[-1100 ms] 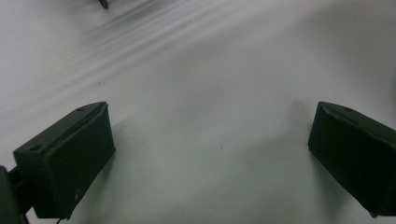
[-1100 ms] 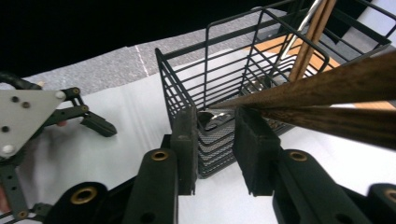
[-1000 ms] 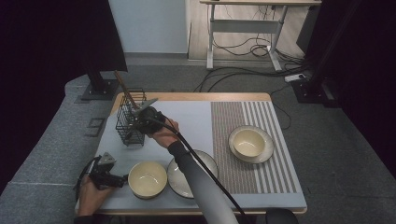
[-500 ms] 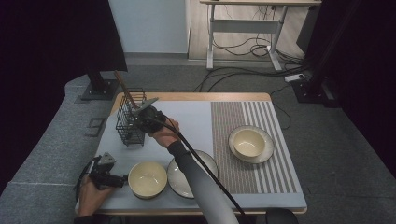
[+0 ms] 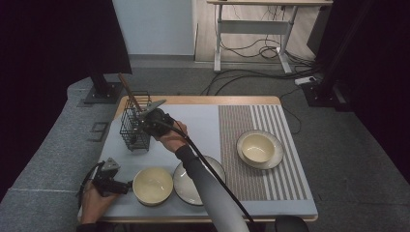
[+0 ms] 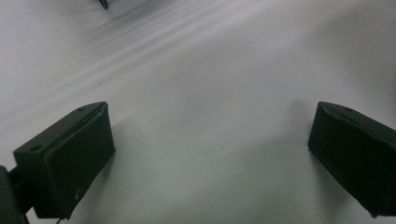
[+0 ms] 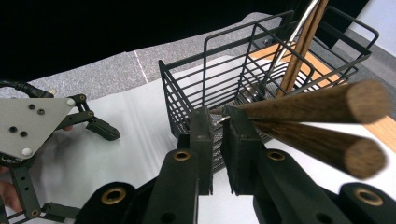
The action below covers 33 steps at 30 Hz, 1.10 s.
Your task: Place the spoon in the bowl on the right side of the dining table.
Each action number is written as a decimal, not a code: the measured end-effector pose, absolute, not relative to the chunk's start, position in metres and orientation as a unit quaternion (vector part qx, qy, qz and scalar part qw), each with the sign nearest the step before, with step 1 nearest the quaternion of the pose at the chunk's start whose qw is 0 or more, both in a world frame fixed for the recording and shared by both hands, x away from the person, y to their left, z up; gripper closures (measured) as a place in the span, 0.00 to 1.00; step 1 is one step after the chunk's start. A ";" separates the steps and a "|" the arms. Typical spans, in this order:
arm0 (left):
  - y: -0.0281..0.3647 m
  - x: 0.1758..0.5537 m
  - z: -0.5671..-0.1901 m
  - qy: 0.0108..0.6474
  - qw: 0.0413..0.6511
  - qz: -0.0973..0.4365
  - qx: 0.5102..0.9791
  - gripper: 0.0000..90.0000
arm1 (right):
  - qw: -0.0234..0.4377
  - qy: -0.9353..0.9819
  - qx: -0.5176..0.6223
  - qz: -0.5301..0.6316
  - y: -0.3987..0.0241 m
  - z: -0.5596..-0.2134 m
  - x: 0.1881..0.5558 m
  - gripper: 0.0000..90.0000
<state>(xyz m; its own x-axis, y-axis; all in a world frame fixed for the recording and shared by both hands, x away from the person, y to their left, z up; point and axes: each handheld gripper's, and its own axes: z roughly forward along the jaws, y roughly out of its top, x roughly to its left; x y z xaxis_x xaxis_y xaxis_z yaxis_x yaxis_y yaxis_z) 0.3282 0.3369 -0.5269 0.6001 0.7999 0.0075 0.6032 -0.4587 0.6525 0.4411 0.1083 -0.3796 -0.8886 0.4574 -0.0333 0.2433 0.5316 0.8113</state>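
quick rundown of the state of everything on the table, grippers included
right gripper: jaws have just been closing, nearly shut at the basket; whether they pinch anything I can't tell
left gripper: open, nothing between the jaws
wire basket: upright, holds utensils
wooden handles: leaning out of the basket
near bowl: upright, empty
plate: flat, bare where visible
far bowl: upright, empty, sits on a plate

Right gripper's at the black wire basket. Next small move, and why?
Probably lift straight up. The right gripper has just been closing, jaws nearly together on something thin at the black wire basket rim; I cannot tell what. Two wooden handles lean close by, so rise slowly.
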 end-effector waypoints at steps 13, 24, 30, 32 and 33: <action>0.337 0.328 -0.527 0.418 0.310 0.159 0.839 0.00 | 0.123 0.862 0.204 0.447 0.098 -0.366 0.436 0.92; 0.337 0.328 -0.527 0.418 0.310 0.159 0.839 0.00 | 0.132 0.863 0.200 0.444 0.090 -0.352 0.431 0.92; 0.337 0.328 -0.527 0.418 0.310 0.159 0.839 0.00 | 0.136 0.860 0.201 0.448 0.084 -0.344 0.429 0.92; 0.337 0.328 -0.527 0.418 0.310 0.159 0.839 0.00 | 0.136 0.859 0.200 0.451 0.082 -0.340 0.429 0.92; 0.337 0.328 -0.527 0.418 0.310 0.159 0.839 0.00 | 0.139 0.859 0.200 0.450 0.082 -0.338 0.428 0.92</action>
